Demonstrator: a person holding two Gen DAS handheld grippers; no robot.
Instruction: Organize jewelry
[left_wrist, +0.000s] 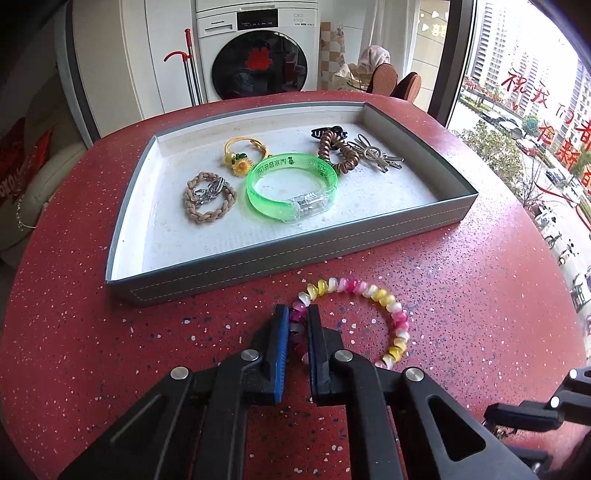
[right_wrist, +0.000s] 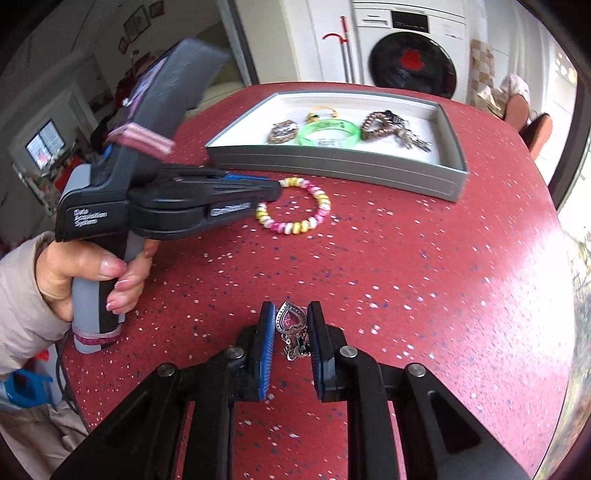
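Left tongs (left_wrist: 298, 325) closed around near-left arc of beaded bracelet (left_wrist: 369, 291), which lies flat on worktop (left_wrist: 480, 295). Tray (left_wrist: 295, 254) sits just beyond, straight ahead. Right tongs (right_wrist: 291, 328) part-open, astride heart pendant (right_wrist: 290, 319); grip cannot be confirmed. Left judged nearer tray.

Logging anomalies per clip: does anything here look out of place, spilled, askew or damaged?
Nothing looks damaged or spilled. Two pieces sit outside the grey tray, as expected mid-task: the pink and yellow bead bracelet, pinched by the left gripper, and a heart pendant between the right gripper fingers.
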